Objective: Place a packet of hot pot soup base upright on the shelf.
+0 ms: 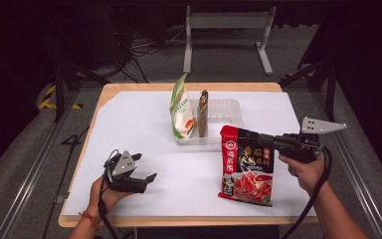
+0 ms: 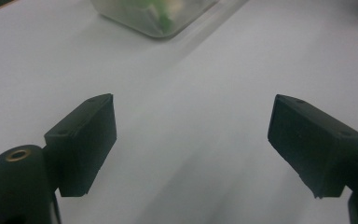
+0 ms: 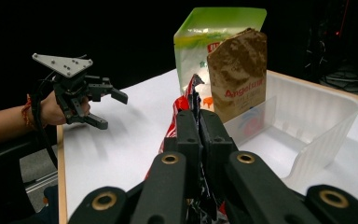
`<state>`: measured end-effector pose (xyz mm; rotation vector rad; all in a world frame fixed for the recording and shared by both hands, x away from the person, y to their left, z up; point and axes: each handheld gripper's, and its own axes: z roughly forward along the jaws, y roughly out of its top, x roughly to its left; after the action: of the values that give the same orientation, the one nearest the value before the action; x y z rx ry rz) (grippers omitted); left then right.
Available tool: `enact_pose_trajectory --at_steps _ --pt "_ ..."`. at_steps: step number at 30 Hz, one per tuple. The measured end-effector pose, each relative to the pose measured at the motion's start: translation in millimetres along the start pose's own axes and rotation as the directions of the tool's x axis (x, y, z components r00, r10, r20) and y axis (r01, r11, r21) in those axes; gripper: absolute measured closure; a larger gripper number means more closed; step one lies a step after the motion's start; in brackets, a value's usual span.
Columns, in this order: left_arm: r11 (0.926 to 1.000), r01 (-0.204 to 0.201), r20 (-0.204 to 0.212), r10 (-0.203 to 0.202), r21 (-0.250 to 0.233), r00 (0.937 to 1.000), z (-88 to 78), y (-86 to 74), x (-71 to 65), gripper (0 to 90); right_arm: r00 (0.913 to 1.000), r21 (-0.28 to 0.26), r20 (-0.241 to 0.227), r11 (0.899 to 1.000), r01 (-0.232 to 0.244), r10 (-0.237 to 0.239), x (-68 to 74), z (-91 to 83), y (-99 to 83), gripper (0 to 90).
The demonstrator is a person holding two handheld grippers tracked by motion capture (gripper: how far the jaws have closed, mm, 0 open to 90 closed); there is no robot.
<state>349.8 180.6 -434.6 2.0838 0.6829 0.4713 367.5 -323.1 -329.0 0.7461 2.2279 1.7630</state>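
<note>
High view: right gripper (image 1: 258, 137), jaws pinching the red printed foil pouch (image 1: 246, 167) (top edge), is lifting it; next, carry to the clear plastic tray (image 1: 226, 112); left gripper (image 1: 142, 172) spread, idle.

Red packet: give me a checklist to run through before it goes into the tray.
1. Right gripper shut on the red packet: ok.
2. Packet fully off the table: cannot tell; its bottom edge looks close to the surface.
3. Free room in the clear tray: ok, its right part is bare.
4. Green bag and brown packet standing upright in the tray: ok.
5. Left gripper open, away from the tray: ok.
</note>
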Motion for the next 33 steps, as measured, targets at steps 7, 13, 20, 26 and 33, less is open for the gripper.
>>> enact_pose_trajectory --at_steps 7,13,20,26,33 --pt "0.9994 0.027 -0.001 -0.027 -0.021 0.9996 -2.7 -1.0 3.2 15.9 0.9998 -0.017 0.015 1.000 0.010 -0.010 4.1 -0.3 8.6 88.3" --pt "0.9981 0.054 -0.006 -0.055 -0.030 0.9985 -2.8 -2.0 5.8 15.1 0.9987 -0.024 0.040 0.999 0.032 -0.031 8.2 -0.4 17.7 88.3" --pt "0.9978 0.060 -0.004 -0.060 -0.029 0.9982 -1.7 -3.0 7.1 14.4 0.9953 -0.022 0.079 0.998 0.057 -0.056 9.1 0.1 29.0 88.4" --pt "0.9993 0.036 0.008 -0.036 -0.005 0.9993 1.8 -3.2 4.7 14.8 0.9922 -0.039 0.111 0.997 0.062 -0.057 6.1 -1.4 39.2 88.4" --pt "0.9991 0.043 0.014 -0.043 -0.005 0.9990 2.6 -3.4 5.1 15.0 0.9881 -0.061 0.142 0.996 0.069 -0.060 3.6 1.2 52.3 88.4"
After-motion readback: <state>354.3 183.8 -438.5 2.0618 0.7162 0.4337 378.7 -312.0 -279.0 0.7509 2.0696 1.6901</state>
